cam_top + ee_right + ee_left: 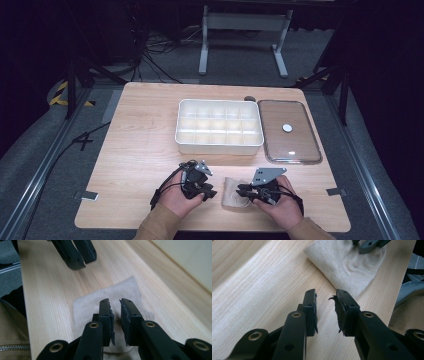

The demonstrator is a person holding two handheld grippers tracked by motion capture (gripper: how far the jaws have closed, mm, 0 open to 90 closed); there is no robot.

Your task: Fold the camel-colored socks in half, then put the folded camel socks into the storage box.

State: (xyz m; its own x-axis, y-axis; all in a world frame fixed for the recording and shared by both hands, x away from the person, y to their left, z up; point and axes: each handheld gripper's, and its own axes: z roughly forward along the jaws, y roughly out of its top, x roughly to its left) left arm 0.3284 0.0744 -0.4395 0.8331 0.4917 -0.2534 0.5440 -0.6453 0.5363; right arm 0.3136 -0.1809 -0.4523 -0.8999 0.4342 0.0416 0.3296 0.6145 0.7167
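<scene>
Where my table (140, 130) carries one white divided tray (219, 126) and one clear lid (289, 131) at the far side, a single small beige knitted cloth (235, 192) lies rumpled near my edge, between my two grippers. My right gripper (115, 301) hovers over it, jaws slightly parted on nothing. My left gripper (325, 293) stands just beside its corner, open and empty.

Bench (145, 150): divided tray (219, 126) at centre rear; lid (289, 131) just right of it; folded cloth (234, 192) at the near edge, between left gripper (206, 192) and right gripper (242, 191).
</scene>
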